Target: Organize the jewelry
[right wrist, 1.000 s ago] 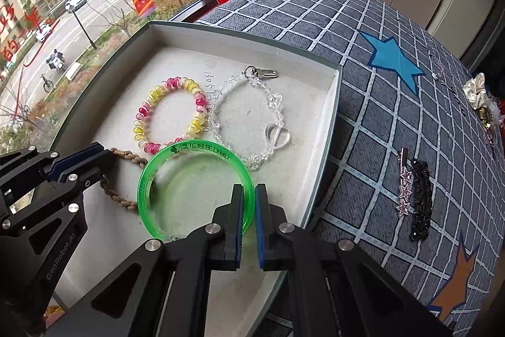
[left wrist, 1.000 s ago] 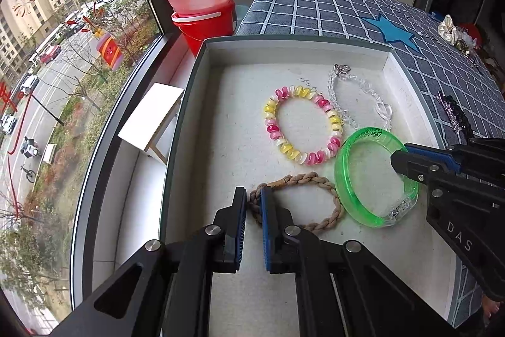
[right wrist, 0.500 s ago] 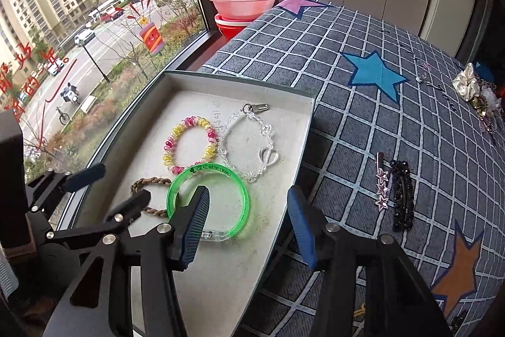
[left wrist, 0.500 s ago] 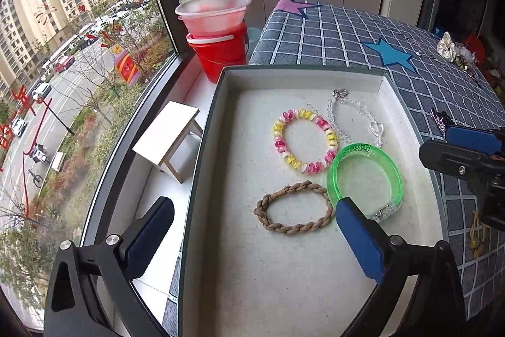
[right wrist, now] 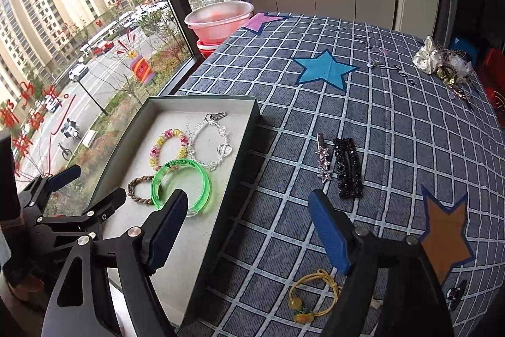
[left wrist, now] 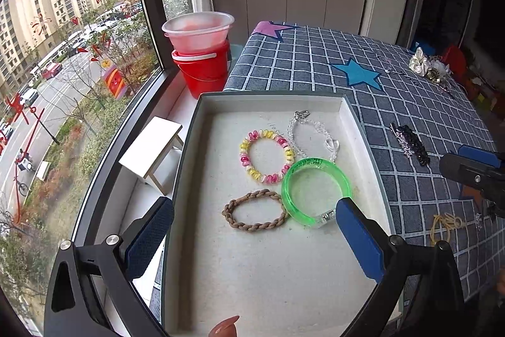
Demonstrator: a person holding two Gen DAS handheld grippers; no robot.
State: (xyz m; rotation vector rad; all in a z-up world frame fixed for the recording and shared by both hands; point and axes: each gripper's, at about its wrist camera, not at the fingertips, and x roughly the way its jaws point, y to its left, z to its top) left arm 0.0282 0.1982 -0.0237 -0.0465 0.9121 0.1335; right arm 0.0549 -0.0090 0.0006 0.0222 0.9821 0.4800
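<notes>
Where the shallow grey-walled tray (left wrist: 353, 116) sits on the blue checked cloth (right wrist: 378, 116), four bracelets lie inside: translucent green plastic bangle (left wrist: 315, 191), brown braided cord loop (left wrist: 254, 210), pink-and-yellow spiral bead bracelet (left wrist: 266, 155), clear crystal chain bracelet (left wrist: 315, 135). Left gripper (left wrist: 252, 236): jaws fully spread, holding nothing. Right gripper (right wrist: 246, 229): jaws opening, nothing between them. Black beaded hair clip (right wrist: 347, 168) and yellow elastic hair tie (right wrist: 312, 296) lie on the cloth outside the tray.
</notes>
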